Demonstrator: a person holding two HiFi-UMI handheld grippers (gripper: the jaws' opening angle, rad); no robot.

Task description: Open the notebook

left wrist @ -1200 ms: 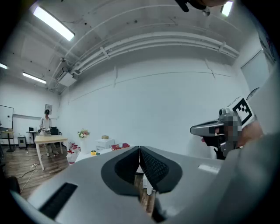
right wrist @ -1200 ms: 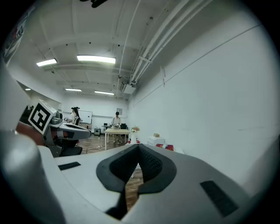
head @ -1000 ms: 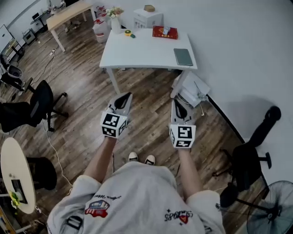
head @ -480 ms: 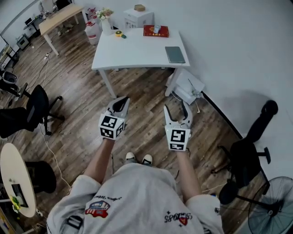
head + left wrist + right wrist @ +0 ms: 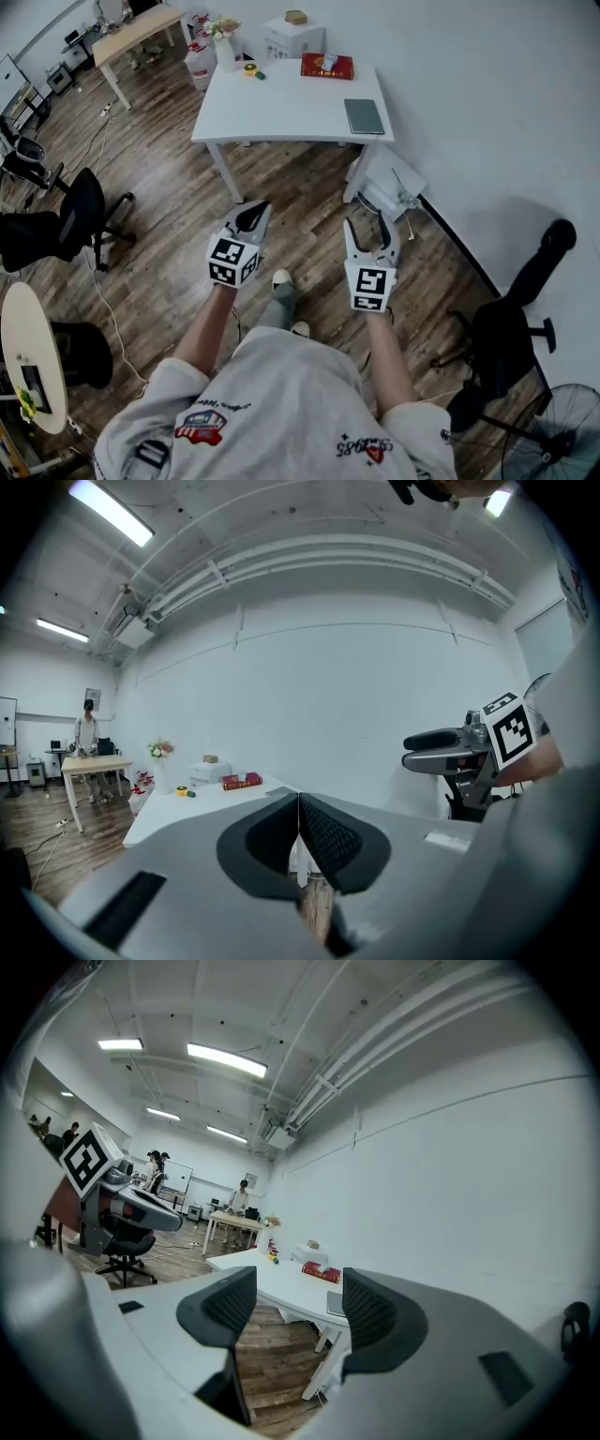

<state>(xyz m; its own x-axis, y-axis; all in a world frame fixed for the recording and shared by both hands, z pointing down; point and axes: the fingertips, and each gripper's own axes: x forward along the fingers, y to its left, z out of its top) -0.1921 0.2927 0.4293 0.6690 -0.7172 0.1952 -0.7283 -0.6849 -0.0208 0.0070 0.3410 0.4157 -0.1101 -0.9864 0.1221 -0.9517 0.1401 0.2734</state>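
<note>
Upper centre, closed notebook (image 5: pixel 365 116) waits on counter (image 5: pixel 281 103); left claw (image 5: pixel 253 208) pinched together, empty; right claw (image 5: pixel 366 223) wide but closing, empty, prob. readied for cover.

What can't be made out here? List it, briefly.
- The notebook: head view, too small to tell which edge is the spine.
- The yellow item at the far edge of the table: head view, too small to identify.
- The fan: head view, cut off by the bottom-right corner.
</note>
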